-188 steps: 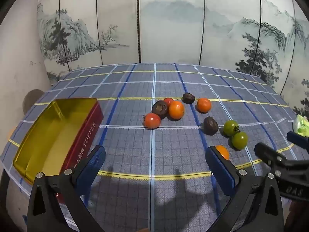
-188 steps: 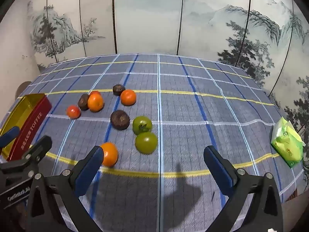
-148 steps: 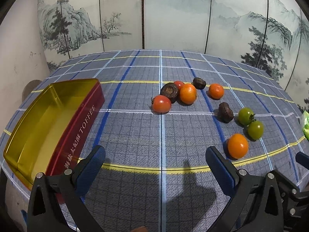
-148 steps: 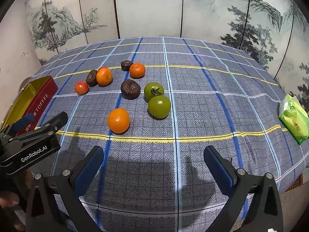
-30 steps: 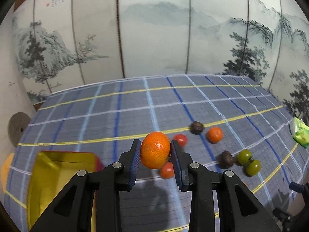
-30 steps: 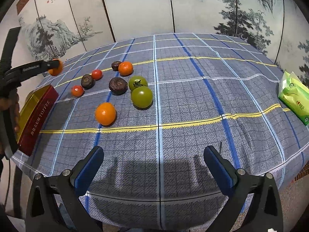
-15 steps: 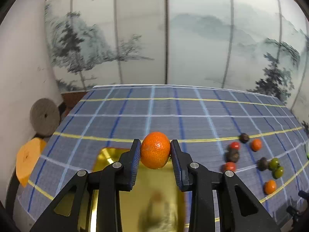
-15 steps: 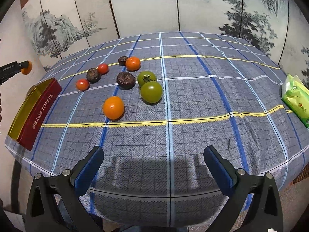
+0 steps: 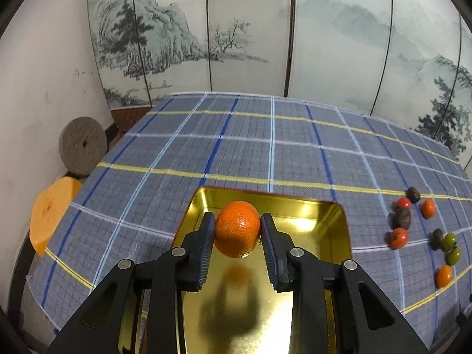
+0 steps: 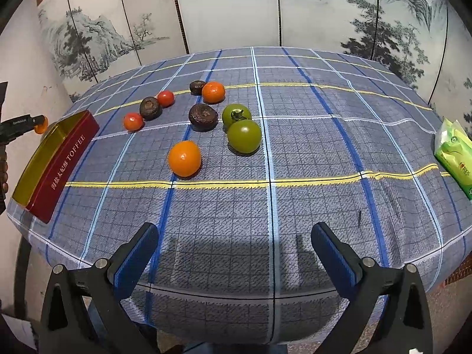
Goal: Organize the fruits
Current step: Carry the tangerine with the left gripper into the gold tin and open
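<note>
My left gripper is shut on an orange mandarin and holds it above the gold inside of the red toffee tin. Its shadow falls on the tin floor. The right wrist view shows the same tin at the table's left edge, with the left gripper and its mandarin above it. Loose fruit lies mid-table: an orange, two green tomatoes, two red tomatoes, another mandarin and dark brown fruits. My right gripper stands open over the near table edge, holding nothing.
A green packet lies at the table's right edge. A painted folding screen stands behind the table. Left of the table are a grey round disc and an orange stool seat. A hand shows at the far left.
The left gripper carried the mandarin leftward from beside the fruit cluster to above the tin and sank slightly. The right gripper stayed where it was.
</note>
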Motion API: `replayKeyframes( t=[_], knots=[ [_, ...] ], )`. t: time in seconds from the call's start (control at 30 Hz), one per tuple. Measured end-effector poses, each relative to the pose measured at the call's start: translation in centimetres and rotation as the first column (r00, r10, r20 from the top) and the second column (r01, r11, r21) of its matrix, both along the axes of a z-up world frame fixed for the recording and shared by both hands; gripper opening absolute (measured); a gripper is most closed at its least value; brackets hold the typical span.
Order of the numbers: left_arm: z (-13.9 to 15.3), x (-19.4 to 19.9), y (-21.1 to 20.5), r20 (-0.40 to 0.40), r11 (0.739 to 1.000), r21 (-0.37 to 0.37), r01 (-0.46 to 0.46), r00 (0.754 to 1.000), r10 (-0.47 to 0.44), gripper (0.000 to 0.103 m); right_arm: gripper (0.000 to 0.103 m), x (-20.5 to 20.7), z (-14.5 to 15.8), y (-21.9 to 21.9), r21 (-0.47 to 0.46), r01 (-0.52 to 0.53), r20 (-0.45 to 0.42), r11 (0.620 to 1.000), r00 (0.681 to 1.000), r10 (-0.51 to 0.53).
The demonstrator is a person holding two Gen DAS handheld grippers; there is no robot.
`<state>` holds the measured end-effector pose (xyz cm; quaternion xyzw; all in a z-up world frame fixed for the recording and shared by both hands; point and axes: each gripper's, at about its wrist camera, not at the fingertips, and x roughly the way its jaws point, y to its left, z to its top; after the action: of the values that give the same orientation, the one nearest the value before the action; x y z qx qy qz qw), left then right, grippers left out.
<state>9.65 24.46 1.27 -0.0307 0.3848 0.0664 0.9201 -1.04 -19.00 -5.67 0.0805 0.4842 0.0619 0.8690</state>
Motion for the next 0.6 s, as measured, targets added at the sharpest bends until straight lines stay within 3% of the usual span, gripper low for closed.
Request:
replayKeyframes(
  t=[0.17, 0.6],
  knots=[
    [-1.6, 1.4, 0.7, -0.050, 0.999, -0.024, -0.032, 0.998, 0.031, 0.032, 0.103, 0.1, -0.3, 0.1, 0.002, -0.002, -0.011, 1.000, 1.000, 0.002],
    [-4.3, 5.4, 0.4, -0.167, 1.000, 0.001, -0.028, 0.986, 0.027, 0.032, 0.103, 0.5, -0.8, -0.1, -0.007, -0.002, -0.022, 1.000, 1.000, 0.002]
  ],
)
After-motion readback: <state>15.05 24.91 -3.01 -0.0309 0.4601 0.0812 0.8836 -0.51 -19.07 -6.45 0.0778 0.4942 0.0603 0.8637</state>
